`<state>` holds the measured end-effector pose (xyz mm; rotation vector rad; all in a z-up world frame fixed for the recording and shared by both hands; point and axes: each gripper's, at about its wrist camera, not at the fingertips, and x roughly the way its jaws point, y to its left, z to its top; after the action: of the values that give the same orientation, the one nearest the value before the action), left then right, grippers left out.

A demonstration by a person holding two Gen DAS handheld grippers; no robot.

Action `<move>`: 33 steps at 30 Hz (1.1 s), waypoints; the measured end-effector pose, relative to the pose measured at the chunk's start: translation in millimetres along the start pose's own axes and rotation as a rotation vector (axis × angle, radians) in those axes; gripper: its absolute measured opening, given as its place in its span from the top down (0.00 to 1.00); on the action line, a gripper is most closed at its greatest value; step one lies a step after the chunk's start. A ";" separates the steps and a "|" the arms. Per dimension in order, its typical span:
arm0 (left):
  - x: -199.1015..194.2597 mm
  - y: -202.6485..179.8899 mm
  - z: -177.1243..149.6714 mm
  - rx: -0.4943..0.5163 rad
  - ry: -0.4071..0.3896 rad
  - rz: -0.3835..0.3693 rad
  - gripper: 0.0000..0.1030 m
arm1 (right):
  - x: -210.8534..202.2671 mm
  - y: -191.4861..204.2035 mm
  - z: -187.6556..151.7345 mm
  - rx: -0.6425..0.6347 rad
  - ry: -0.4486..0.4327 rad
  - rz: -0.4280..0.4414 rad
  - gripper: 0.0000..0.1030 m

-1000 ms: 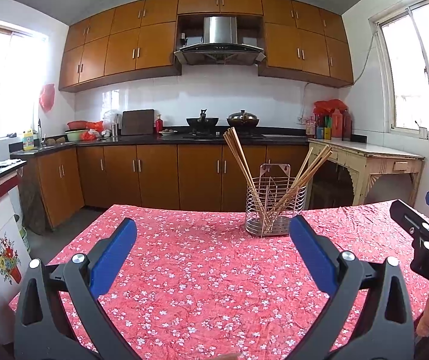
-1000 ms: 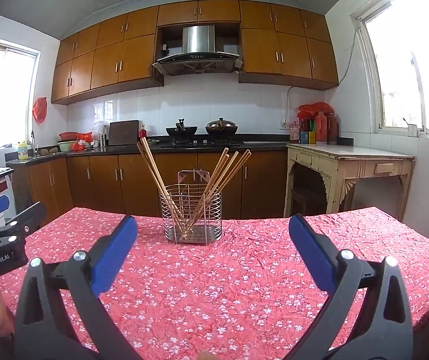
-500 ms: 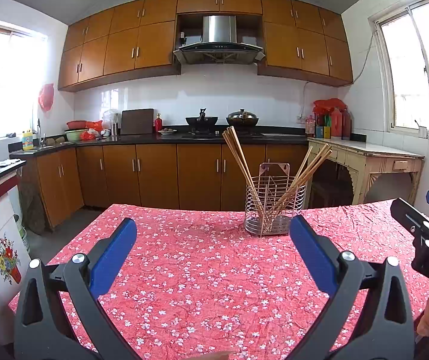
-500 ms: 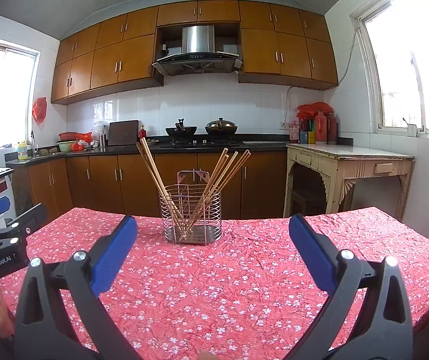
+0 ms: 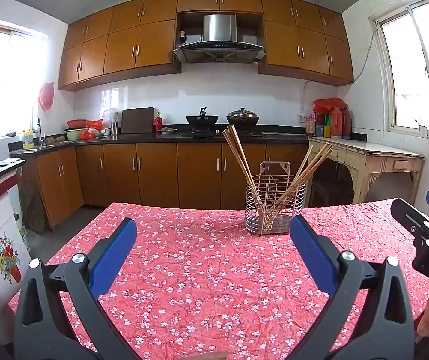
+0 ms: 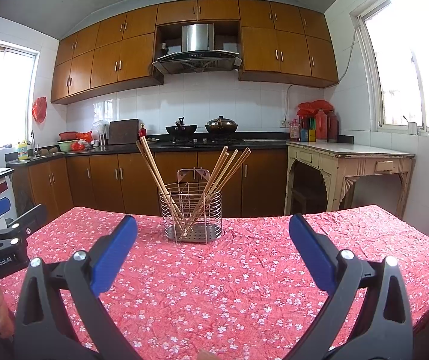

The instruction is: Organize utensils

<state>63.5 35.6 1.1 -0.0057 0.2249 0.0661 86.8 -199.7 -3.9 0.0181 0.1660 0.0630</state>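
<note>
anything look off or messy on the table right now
Nothing is spilled or broken. The chopsticks stand in the wire holder in two splayed bunches, one leaning left, one right, rather than together. The tablecloth is wrinkled. The left claw and the right claw are open and hold nothing.

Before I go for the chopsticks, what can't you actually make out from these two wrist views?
- Exact chopsticks count: they overlap in both views, and the wire holder hides their lower ends.
- Tan sliver at the bottom edge, left wrist view: cut off, unidentifiable.
- Near table edge: hidden by each view's own open gripper, left gripper, right gripper.
- Counter bottles: labels too small.
</note>
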 end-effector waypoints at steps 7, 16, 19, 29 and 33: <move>0.1 0.4 -0.1 0.000 0.000 0.000 0.02 | 0.1 -0.3 0.3 0.002 0.002 0.002 0.04; 0.5 0.7 -0.4 0.001 0.002 -0.001 0.02 | 1.0 0.1 -1.3 0.002 0.003 0.001 0.04; 0.4 1.7 -2.0 0.001 0.003 -0.003 0.02 | 1.4 0.2 -2.0 0.001 0.002 0.001 0.04; 1.0 1.8 -2.4 -0.004 0.002 -0.009 0.02 | 1.4 0.4 -2.6 0.002 0.003 0.001 0.04; 0.8 1.1 -3.3 -0.004 0.003 -0.011 0.02 | 1.5 0.1 -2.2 0.002 0.002 0.001 0.04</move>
<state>63.5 36.7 -2.2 -0.0106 0.2277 0.0557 87.9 -199.4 -6.3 0.0198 0.1682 0.0638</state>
